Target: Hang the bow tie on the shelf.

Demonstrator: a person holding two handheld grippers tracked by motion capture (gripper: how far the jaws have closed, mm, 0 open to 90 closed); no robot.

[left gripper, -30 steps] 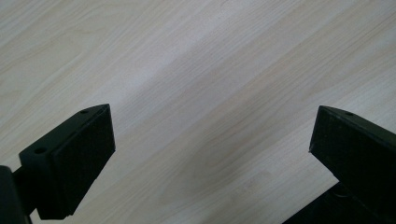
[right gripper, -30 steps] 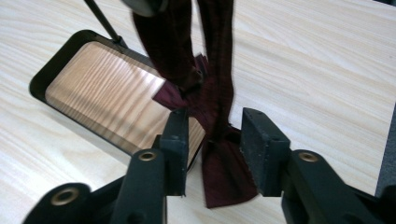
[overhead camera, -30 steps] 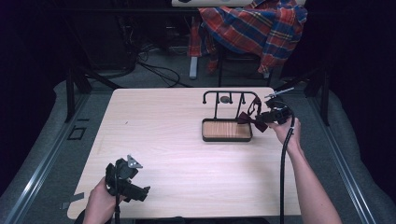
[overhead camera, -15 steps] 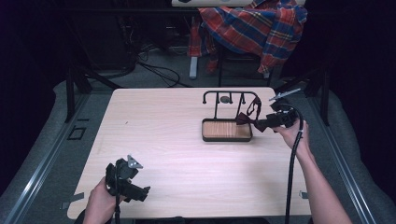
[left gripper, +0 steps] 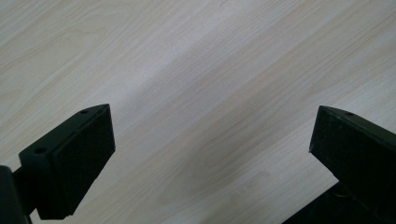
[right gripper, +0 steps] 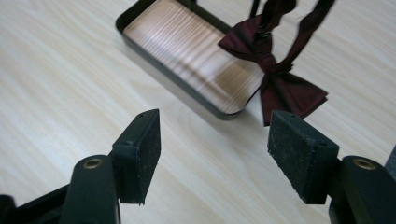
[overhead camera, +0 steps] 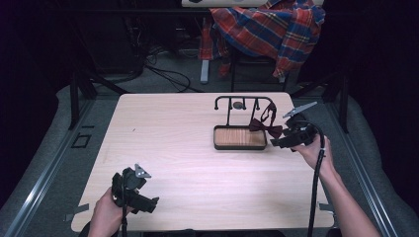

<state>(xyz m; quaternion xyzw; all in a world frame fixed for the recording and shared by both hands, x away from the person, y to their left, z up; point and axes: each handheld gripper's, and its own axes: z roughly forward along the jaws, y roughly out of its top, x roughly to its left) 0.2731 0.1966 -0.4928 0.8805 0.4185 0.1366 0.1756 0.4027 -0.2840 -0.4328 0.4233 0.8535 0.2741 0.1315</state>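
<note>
The pale wooden surface (overhead camera: 197, 148) carries, near its far right part, a black stand (overhead camera: 240, 123) with a dark tray that has a wooden floor and a thin bar on posts above it. A dark red bow tie (overhead camera: 265, 127) hangs by its strap from the right end of this bar; its bow is over the right end of the tray, and in the right gripper view the bow tie (right gripper: 280, 79) is partly above the tray corner and partly above the bare wood. The person's right forearm comes in from the bottom right of the high view and goes up along the right edge of the surface, with the hand bent toward the stand. The right gripper (overhead camera: 284, 140) in this hand points left, just beside the bow tie and apart from it. Its jaws have just been opening; they stand wide now and nothing is between them. The left hand is low at the near left corner, and the left gripper (overhead camera: 148, 205) points to the right over bare wood, well apart from the stand. Its jaws are wide and empty too.
</note>
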